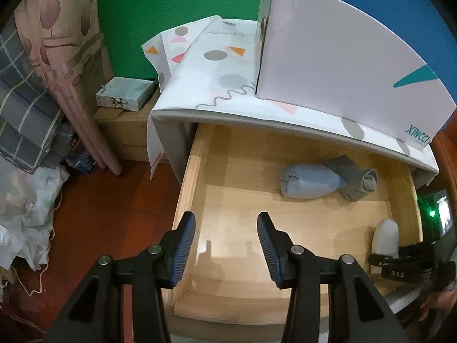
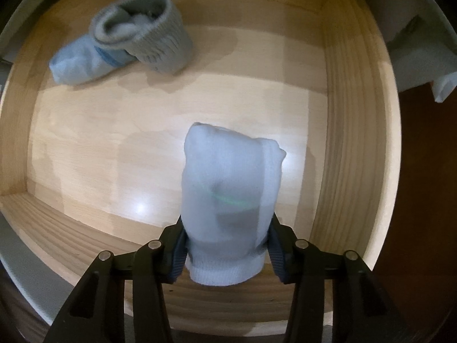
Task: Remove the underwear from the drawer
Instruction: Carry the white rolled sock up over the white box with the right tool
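The right hand-held gripper [image 2: 227, 245] is clamped on a pale blue rolled garment [image 2: 231, 194], holding it upright over the wooden drawer [image 2: 342, 148]. The left hand-held gripper [image 1: 226, 230] hangs with jaws spread and nothing between them above the drawer's front-left corner. A second blue-and-grey roll [image 1: 325, 181] lies on the drawer floor toward the back.

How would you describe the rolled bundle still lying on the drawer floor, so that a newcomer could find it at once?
Start at the open pale wooden drawer under the white patterned cabinet top. Near its back lies the pale blue and grey rolled fabric bundle. Unlike the plain white rolled bundle gripped in the right gripper, it rests free and ends in a ribbed grey cuff.
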Available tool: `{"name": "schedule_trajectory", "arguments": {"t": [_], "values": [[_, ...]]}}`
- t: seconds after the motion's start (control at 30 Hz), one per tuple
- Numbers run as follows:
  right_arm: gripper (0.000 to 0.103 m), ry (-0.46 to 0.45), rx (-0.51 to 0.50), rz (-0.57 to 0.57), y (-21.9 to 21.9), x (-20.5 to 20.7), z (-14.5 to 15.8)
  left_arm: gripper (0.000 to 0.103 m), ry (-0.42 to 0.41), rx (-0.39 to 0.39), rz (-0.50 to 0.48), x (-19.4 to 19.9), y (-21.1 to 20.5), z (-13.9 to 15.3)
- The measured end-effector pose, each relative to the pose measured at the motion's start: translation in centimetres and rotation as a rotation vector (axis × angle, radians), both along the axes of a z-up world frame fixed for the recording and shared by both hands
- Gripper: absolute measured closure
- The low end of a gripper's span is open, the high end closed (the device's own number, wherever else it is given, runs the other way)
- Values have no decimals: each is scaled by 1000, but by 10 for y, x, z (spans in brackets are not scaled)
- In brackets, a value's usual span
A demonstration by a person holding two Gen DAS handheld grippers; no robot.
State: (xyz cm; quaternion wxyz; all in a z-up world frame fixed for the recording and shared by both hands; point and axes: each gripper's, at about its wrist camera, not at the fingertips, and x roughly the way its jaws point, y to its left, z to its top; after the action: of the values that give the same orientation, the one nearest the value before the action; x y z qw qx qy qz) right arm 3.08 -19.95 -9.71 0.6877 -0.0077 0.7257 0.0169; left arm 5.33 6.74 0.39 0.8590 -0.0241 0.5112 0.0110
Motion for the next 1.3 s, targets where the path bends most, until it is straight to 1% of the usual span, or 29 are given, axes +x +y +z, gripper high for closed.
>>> {"name": "schedule_trajectory", "arguments": {"t": [0.17,0.33,0.63,0.83,0.93,1.03,1.13,1.2,1.3], "values": [[60,-102,35,-1,1,-3,23,57,9,0,-16,0,-3,-2],[61,-163,41,14,-1,-8,52,57,20,-5,-11,1,-1,-3],[61,-283,97,26,-16,-16,131,57,28,-3,-10,1,-2,-4],[61,-348,100,44,-16,-10,176,57,29,-2,-8,1,-1,-4],[61,-392,96,49,-18,-3,201,57,29,0,-8,1,-1,-4],[61,-428,93,46,-13,4,215,57,28,5,-6,0,-2,-4],[60,-456,93,38,-15,16,235,57,29,5,-6,1,-3,-5],[60,-478,73,40,-13,27,245,57,29,10,-5,0,-3,-4],[60,-499,81,29,-12,44,261,57,25,10,-5,0,-2,-4]]}}
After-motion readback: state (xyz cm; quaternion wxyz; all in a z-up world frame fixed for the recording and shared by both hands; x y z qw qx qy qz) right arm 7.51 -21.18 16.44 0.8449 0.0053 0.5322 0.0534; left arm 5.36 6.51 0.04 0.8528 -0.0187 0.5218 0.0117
